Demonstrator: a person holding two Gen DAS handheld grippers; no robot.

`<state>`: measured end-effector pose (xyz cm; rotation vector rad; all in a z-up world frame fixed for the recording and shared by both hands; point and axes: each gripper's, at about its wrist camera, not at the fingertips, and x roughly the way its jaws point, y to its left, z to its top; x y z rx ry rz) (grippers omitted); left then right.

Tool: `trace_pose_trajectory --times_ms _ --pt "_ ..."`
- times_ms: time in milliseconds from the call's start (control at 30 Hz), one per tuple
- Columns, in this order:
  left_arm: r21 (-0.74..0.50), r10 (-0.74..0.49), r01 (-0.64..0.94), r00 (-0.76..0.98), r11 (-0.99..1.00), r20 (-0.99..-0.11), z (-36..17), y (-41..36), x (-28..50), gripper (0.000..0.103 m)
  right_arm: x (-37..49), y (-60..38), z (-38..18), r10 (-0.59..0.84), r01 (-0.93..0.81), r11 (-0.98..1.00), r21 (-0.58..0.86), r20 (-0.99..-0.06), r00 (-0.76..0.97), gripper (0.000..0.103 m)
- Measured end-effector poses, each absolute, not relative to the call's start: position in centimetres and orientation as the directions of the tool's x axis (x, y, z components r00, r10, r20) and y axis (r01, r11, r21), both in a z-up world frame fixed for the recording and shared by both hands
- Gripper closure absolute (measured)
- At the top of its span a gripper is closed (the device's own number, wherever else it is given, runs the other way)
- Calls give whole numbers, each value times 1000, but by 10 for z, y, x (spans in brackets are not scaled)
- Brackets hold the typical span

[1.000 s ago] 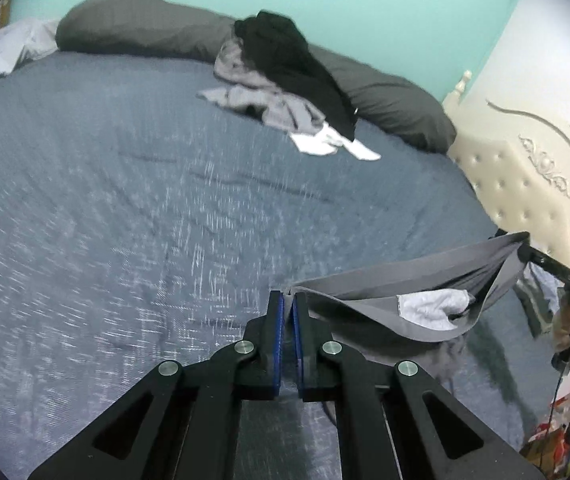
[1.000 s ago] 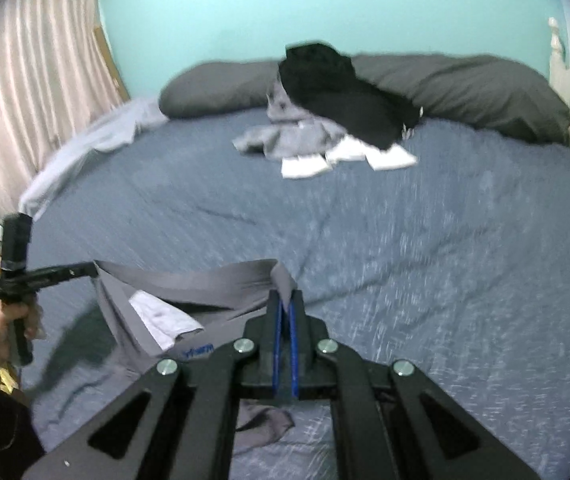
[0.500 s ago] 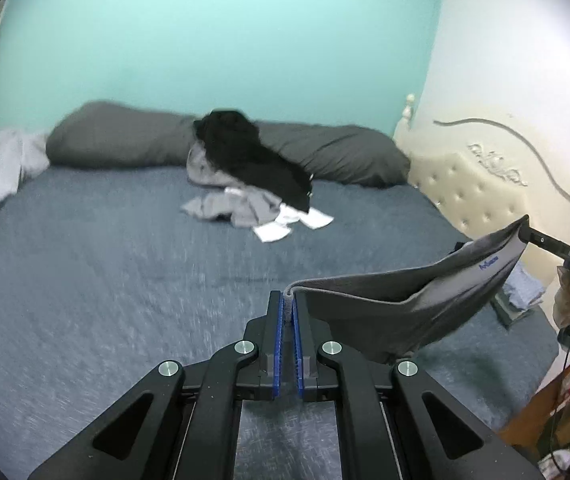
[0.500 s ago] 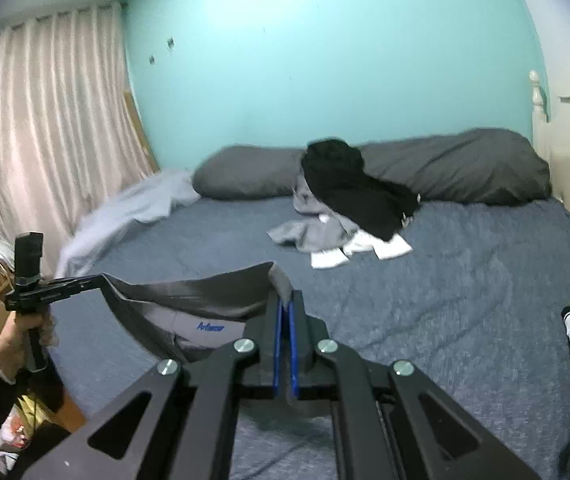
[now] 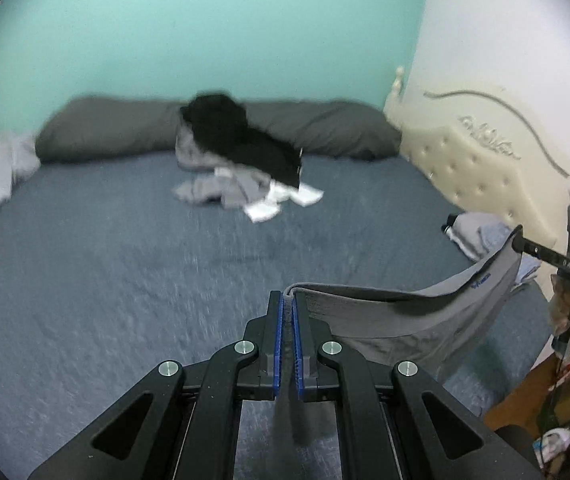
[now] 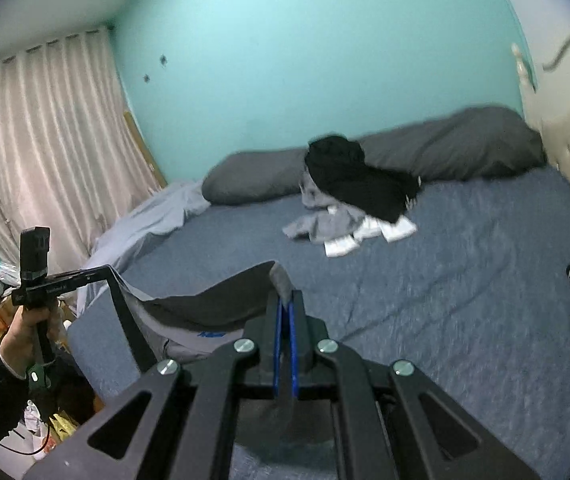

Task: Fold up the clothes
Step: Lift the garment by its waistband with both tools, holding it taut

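Observation:
A pair of grey underwear (image 5: 405, 316) hangs in the air, stretched by its waistband between my two grippers above the near edge of the blue bed (image 5: 125, 272). My left gripper (image 5: 288, 300) is shut on one end of the waistband. My right gripper (image 6: 284, 300) is shut on the other end; it also shows at the right of the left wrist view (image 5: 519, 236). In the right wrist view the underwear (image 6: 213, 308) sags toward the left gripper (image 6: 111, 270).
A pile of black, grey and white clothes (image 5: 241, 160) lies by the dark pillows (image 5: 105, 128) at the bed's far side. Folded garments (image 5: 481, 236) sit at the right edge by the cream headboard (image 5: 485, 176). Curtains (image 6: 37, 152) hang at left.
Both grippers have lifted the underwear off the bed and tilted up; the views now show more wall. The garment hangs free between them.

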<state>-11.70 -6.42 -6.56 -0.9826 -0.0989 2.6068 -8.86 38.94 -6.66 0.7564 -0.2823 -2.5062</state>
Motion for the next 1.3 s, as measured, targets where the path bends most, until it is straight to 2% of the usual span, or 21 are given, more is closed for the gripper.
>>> trace_pose_trajectory --times_ms 300,600,867,1000,1067,1133,1167,1200,1300 --pt "-257 352 -243 -578 -935 -736 -180 -55 -220 99 -195 393 -188 -448 259 -889 377 -605 -658 100" --pt "-304 362 -196 -499 -932 -788 -260 -54 -314 99 -287 403 -264 -393 160 -911 379 -686 -612 100" --pt "-302 341 -159 -447 -940 -827 -301 -49 -350 99 -325 396 -300 -367 144 -926 349 -748 -552 100" --pt "-297 331 -145 -427 -944 -842 -314 -48 -355 98 -336 386 -317 -346 148 -938 314 -808 -476 100" --pt "-299 329 -137 -424 -944 -844 -316 -50 -355 98 -339 383 -322 -310 133 -951 280 -834 -456 97" --pt "-303 329 -129 -423 -944 -844 -318 -53 -353 96 -338 385 -319 -306 120 -952 283 -827 -473 96" --pt "-302 328 -130 -425 -944 -844 -316 -53 -352 96 -338 387 -316 -303 111 -952 285 -822 -482 94" --pt "-300 327 -131 -426 -945 -843 -315 -54 -351 95 -336 390 -313 -294 101 -954 282 -817 -496 86" --pt "-293 322 -133 -434 -947 -842 -310 -55 -347 92 -332 394 -301 -276 93 -959 269 -800 -533 79"
